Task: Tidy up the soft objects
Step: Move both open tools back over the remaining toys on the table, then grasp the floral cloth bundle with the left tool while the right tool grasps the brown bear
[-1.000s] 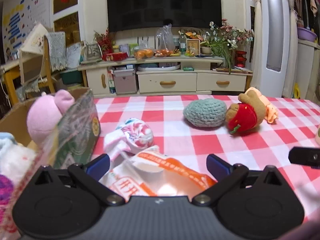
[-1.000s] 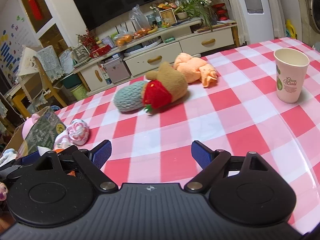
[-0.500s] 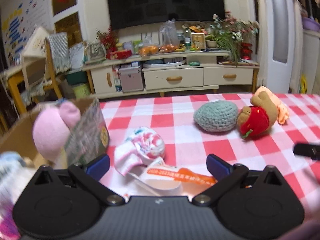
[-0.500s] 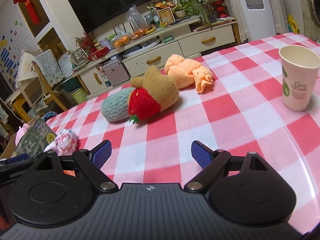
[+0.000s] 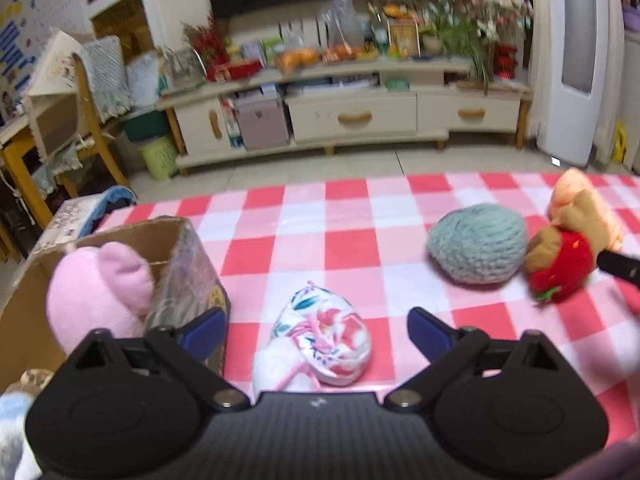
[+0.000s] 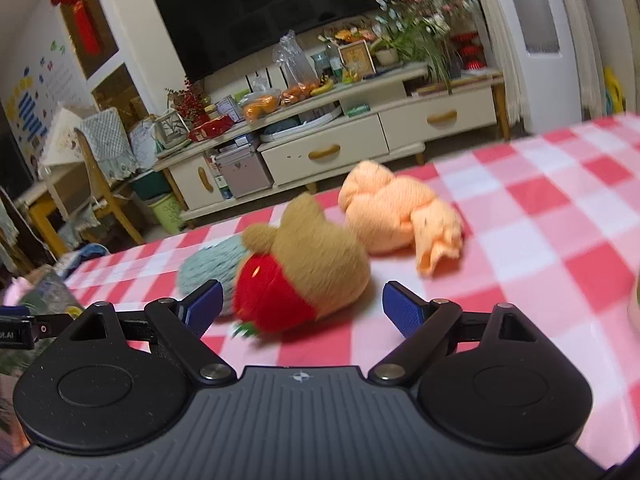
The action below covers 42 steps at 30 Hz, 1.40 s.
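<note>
A floral cloth bundle (image 5: pixel 320 340) lies on the red-checked tablecloth (image 5: pixel 344 248), between the fingers of my left gripper (image 5: pixel 316 330). Its jaws are closing, and the blue pads (image 5: pixel 204 330) stand clear of the cloth. Left of it is a cardboard box (image 5: pixel 24 300) holding a pink plush (image 5: pixel 96 292). My right gripper (image 6: pixel 302 310) is open around the near end of a brown plush with a red strawberry (image 6: pixel 304 276), its pads not pressing. A grey-green knitted ball (image 6: pixel 200 268) lies behind that plush and an orange plush (image 6: pixel 396 216) to its right.
A paper cup (image 6: pixel 634 308) shows only as a sliver at the right edge of the right wrist view. Beyond the table's far edge are a TV cabinet (image 5: pixel 352 116) and a wooden chair (image 5: pixel 96 120). The right gripper's finger (image 5: pixel 618 268) reaches in beside the brown plush.
The left gripper moved forward past an orange-printed plastic bag, now out of view, up to the floral bundle, and its jaws narrowed slightly. The right gripper closed in on the brown plush; the cup slid to the edge.
</note>
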{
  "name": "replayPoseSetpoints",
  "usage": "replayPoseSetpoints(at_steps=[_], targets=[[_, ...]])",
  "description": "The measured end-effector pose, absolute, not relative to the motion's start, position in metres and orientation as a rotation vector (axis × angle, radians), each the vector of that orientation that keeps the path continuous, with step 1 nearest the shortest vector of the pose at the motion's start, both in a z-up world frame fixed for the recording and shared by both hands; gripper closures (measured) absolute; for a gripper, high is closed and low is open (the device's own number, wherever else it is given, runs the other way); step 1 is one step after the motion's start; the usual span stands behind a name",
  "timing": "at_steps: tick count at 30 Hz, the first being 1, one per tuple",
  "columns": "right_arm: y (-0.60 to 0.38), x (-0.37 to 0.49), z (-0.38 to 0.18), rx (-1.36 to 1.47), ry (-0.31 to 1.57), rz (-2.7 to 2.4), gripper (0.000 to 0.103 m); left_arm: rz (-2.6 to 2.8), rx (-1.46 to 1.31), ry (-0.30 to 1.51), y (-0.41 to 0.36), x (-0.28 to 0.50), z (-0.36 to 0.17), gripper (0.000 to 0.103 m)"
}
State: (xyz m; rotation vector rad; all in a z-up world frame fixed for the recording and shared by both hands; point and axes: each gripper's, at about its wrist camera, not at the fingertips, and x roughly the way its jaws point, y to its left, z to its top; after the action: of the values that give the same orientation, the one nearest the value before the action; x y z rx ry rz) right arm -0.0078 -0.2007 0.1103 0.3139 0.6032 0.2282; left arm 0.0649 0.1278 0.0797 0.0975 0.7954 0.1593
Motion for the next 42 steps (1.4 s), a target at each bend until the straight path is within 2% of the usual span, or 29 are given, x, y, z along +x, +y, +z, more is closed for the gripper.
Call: replayPoseSetpoints(at_steps=[5,9,16,21,27,42], targets=[[-0.198,0.013,0.115,0.209,0.586,0.247,0.000,0.128,0.178,0.848,0.120,0.085,0.071,0.012],[-0.196,0.027,0.112,0.188,0.617,0.291,0.000,0.109,0.224,0.903,0.118,0.099,0.064,0.018],[-0.188,0.035,0.106,0.175,0.663,0.329,0.000,0.081,0.236,1.005,0.129,0.115,0.050,0.021],[-0.187,0.038,0.106,0.168,0.662,0.336,0.000,0.071,0.221,1.050,0.133,0.119,0.039,0.031],[-0.185,0.036,0.105,0.153,0.656,0.336,0.000,0.067,0.218,1.031,0.132,0.116,0.041,0.036],[-0.179,0.018,0.109,0.089,0.621,0.315,0.000,0.072,0.149,0.875,0.121,0.085,0.071,0.036]])
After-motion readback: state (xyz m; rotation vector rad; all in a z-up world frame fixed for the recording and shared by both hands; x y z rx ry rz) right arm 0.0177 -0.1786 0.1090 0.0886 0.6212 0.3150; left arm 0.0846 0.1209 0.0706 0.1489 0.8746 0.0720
